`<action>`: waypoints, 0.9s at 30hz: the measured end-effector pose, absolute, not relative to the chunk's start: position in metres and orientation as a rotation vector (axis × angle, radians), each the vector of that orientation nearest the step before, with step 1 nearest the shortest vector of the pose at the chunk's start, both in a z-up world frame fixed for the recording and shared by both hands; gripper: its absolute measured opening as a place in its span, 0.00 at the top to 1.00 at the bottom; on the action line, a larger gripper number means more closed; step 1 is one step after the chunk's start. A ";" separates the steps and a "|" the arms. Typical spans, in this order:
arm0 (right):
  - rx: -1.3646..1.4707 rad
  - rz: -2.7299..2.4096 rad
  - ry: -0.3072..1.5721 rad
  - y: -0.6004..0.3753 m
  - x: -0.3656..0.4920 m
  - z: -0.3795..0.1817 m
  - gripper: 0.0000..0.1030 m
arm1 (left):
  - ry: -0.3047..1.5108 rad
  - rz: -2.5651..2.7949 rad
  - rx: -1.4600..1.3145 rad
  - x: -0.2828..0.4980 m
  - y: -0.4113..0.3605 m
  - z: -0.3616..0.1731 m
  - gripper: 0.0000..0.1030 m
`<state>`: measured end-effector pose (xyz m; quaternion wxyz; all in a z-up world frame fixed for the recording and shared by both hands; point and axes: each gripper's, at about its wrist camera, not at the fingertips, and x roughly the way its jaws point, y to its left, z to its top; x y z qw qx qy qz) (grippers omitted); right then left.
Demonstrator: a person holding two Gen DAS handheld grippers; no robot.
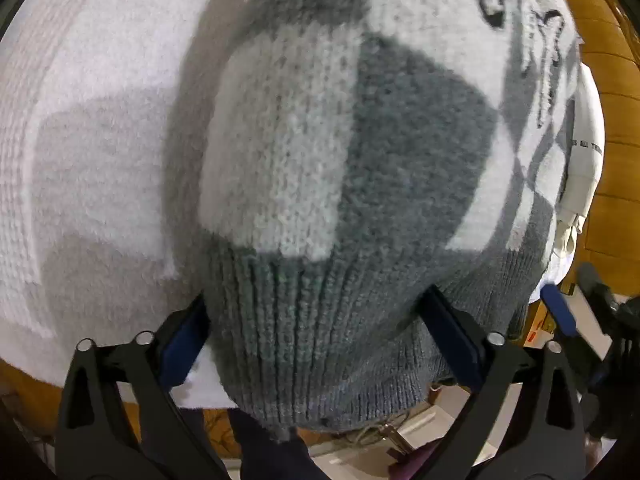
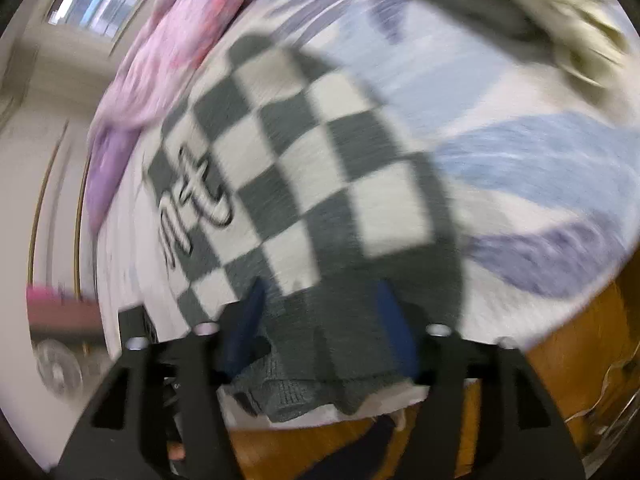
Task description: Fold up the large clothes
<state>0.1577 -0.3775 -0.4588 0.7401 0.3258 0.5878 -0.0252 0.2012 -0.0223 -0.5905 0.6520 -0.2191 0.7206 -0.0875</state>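
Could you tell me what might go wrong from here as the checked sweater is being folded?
The left gripper straddles the ribbed hem of the grey-and-white checked knit sweater with its fingers wide apart, so it could close on too little cloth and slip. The right gripper view is motion-blurred; a fast pull might drag the white fleece blanket underneath.

Both grippers at the sweater hem, jaws spread

Left gripper (image 1: 316, 332): blue pads wide apart, ribbed hem of the sweater (image 1: 320, 184) bulging between them, pads touching its sides. Right gripper (image 2: 324, 320): jaws parted too, hem bunched between the fingers; view blurred, actual grip unclear.
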 end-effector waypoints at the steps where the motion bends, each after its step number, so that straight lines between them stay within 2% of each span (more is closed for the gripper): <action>1: 0.750 -0.111 1.272 -0.383 0.148 -0.459 0.33 | 1.631 -0.203 -0.482 0.198 -0.033 -0.589 0.23; 2: 0.772 -0.147 1.272 -0.382 0.141 -0.462 0.29 | 1.629 -0.216 -0.469 0.199 -0.037 -0.586 0.30; 4: 0.874 -0.227 1.302 -0.386 0.129 -0.479 0.25 | 1.628 -0.255 -0.483 0.202 -0.042 -0.578 0.58; 7: 1.116 -0.283 1.311 -0.395 0.102 -0.509 0.25 | 1.643 -0.301 -0.496 0.209 -0.040 -0.567 0.70; 13: 1.527 -0.280 1.244 -0.386 0.081 -0.555 0.23 | 1.593 -0.408 -0.517 0.219 -0.029 -0.523 0.74; 18: 1.561 -0.237 1.164 -0.382 0.091 -0.558 0.17 | 1.537 -0.499 -0.500 0.233 -0.037 -0.483 0.75; 20: 1.621 -0.229 1.142 -0.379 0.095 -0.566 0.13 | 1.545 -0.511 -0.504 0.235 -0.036 -0.481 0.75; 27: 1.761 -0.226 1.031 -0.384 0.101 -0.583 0.12 | 1.575 -0.517 -0.544 0.235 -0.026 -0.484 0.75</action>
